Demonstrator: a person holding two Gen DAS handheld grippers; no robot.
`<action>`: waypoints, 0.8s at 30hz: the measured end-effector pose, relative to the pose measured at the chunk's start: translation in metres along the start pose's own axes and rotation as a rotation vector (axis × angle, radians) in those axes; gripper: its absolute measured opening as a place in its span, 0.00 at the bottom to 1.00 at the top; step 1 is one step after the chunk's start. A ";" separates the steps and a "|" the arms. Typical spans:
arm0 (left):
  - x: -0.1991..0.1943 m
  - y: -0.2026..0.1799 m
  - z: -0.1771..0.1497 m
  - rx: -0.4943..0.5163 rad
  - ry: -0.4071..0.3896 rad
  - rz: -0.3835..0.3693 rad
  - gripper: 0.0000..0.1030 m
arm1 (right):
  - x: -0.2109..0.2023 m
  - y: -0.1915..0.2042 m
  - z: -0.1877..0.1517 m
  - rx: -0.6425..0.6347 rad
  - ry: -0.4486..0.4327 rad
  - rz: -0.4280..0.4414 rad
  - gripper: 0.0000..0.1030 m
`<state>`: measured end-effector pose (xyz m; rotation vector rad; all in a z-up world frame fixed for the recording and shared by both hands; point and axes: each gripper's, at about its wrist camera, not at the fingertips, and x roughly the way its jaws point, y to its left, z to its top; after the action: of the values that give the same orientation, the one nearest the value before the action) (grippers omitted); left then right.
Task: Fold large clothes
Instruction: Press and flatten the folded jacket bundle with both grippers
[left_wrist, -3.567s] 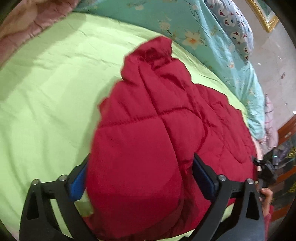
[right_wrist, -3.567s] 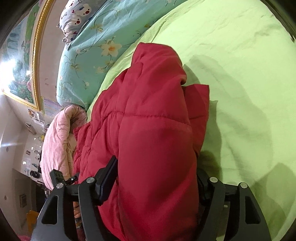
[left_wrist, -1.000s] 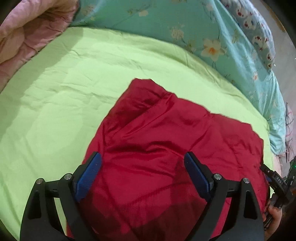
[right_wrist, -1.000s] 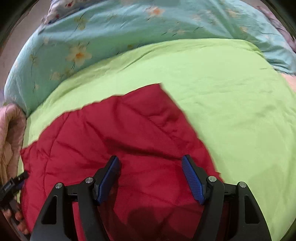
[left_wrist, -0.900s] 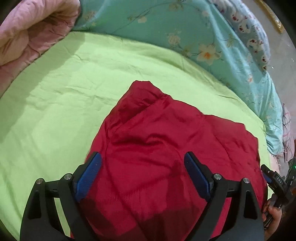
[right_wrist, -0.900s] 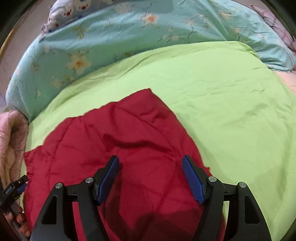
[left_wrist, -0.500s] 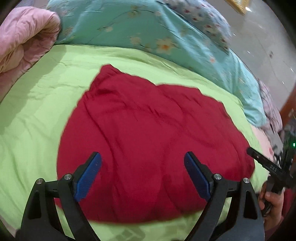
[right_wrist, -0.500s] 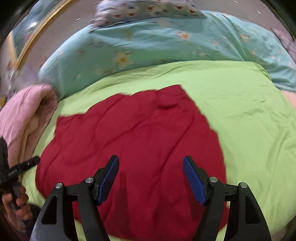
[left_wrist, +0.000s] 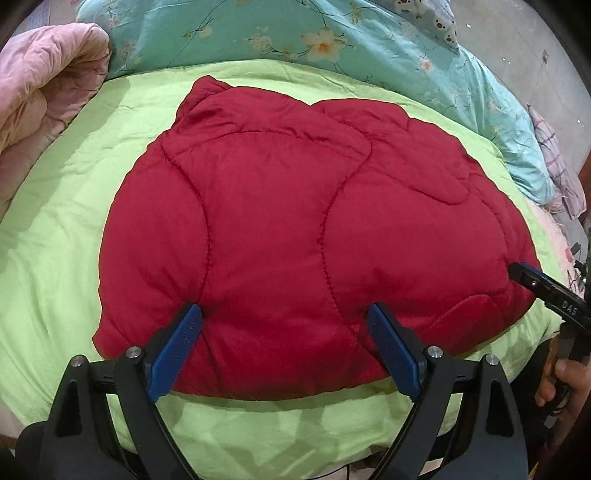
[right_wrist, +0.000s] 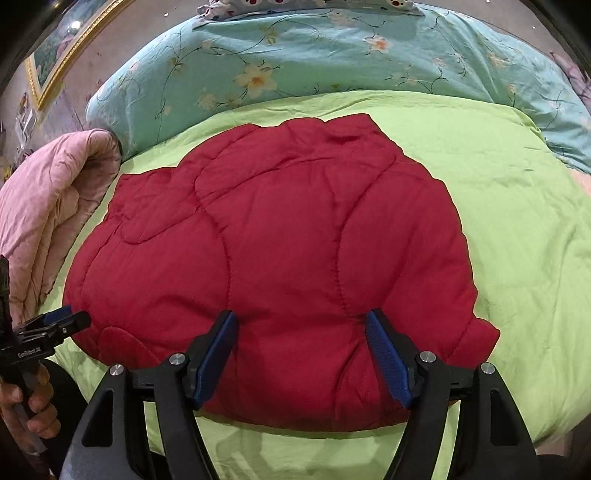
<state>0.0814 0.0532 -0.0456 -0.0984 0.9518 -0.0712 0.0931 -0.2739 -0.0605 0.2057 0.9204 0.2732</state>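
The red quilted jacket (left_wrist: 295, 229) lies folded into a thick, rounded bundle on the green sheet (left_wrist: 66, 229), directly ahead of both claws and filling the span between them. The left gripper (left_wrist: 283, 334) hangs over the bundle's near edge with its blue pads (left_wrist: 176, 341) spread wide and nothing pinched — padding shows between the tips, but they do not press it. The right gripper (right_wrist: 301, 338) is likewise spread over the near edge on its own side, empty, its pads (right_wrist: 388, 354) apart from the cloth. Each claw also appears at the edge of the other's view, level with the bundle's outer corner. Beyond the jacket, past the fingertips, runs a teal floral quilt (left_wrist: 332, 40); a pink blanket (left_wrist: 40, 85) is heaped off to the left of the left claw.

The fold looks close to finished, so the step in hand is probably tidying or one last fold. To do it well, each claw should come down on the near hem at matching spots, bite through every layer — puffy fill slips out of a shallow pinch — and both should lift together so the edge stays straight. The far rim is uneven, with a raised corner at its left; lining the near edge to that rim matters more than speed. Letting go only once the padding has settled keeps it from springing open.
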 end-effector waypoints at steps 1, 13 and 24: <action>0.001 0.000 -0.002 0.001 -0.002 0.003 0.90 | -0.001 -0.002 -0.001 0.002 -0.002 -0.001 0.71; -0.003 0.002 -0.009 -0.012 0.014 0.015 0.91 | -0.021 -0.016 -0.010 0.050 -0.004 -0.019 0.70; 0.002 0.004 -0.005 -0.020 0.022 0.005 0.93 | -0.034 -0.002 0.003 0.019 -0.057 0.014 0.71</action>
<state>0.0781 0.0570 -0.0507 -0.1144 0.9752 -0.0585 0.0758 -0.2867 -0.0335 0.2362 0.8660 0.2702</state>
